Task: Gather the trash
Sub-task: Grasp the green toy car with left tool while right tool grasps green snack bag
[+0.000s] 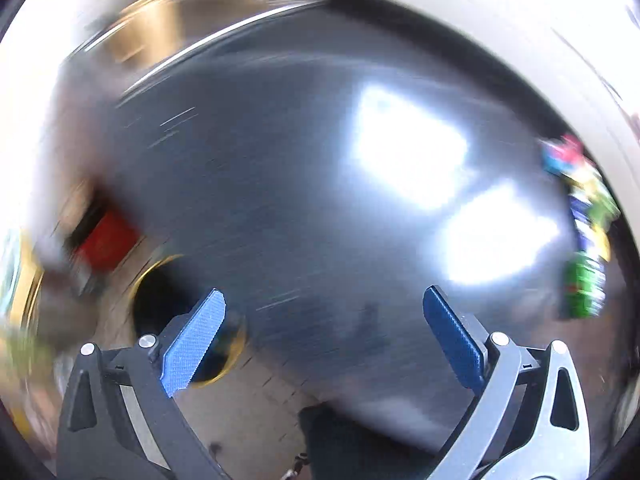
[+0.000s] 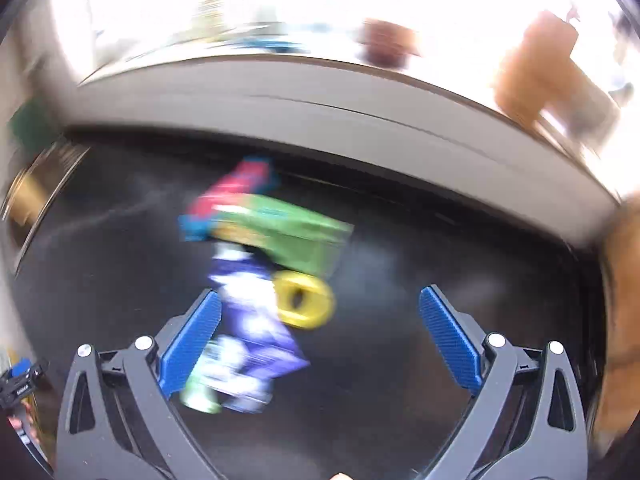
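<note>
Both views were motion-blurred. A dark glossy table [image 2: 440,380] filled them, its pale far edge [image 2: 320,120] under bright windows. The trash pile [image 2: 256,272], green, purple and red wrappers with a yellow ring [image 2: 306,300], lay mid-table, toward that far edge. Your right gripper [image 2: 320,336] hung above it, jaws wide apart, nothing between them. Your left gripper [image 1: 324,336] pointed steeply down, jaws likewise apart and empty.

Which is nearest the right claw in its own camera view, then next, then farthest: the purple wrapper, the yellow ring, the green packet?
1. Purple wrapper, by the right claw's left finger.
2. Yellow ring, just beyond, centre.
3. Green packet, behind the ring.
</note>
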A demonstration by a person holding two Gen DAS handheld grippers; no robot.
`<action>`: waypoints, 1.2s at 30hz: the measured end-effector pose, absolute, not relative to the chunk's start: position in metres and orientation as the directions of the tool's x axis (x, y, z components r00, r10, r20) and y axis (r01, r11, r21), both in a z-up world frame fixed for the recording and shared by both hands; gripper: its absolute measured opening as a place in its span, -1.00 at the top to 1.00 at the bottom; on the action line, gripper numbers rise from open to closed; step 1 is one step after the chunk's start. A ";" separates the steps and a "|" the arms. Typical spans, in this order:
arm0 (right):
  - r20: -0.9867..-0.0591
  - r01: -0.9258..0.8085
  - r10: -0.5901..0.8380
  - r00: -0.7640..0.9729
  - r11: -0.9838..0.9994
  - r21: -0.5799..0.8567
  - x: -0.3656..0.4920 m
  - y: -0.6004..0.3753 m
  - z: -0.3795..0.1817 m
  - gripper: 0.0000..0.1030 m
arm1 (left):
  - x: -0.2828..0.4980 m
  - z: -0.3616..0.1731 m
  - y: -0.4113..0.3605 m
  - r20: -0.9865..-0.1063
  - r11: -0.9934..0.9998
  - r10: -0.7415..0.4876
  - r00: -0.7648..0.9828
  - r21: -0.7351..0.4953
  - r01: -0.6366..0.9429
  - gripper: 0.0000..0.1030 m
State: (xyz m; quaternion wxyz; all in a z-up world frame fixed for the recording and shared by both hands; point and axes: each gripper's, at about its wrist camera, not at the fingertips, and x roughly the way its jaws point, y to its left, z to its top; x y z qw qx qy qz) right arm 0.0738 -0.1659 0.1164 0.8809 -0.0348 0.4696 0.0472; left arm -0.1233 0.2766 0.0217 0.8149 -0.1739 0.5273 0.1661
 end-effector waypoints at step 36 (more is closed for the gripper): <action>-0.946 -0.352 0.137 0.294 0.936 0.026 0.162 -0.163 0.027 -0.87 | 0.040 -0.032 0.078 -0.961 0.989 -0.046 0.274 -0.006 0.146 -0.87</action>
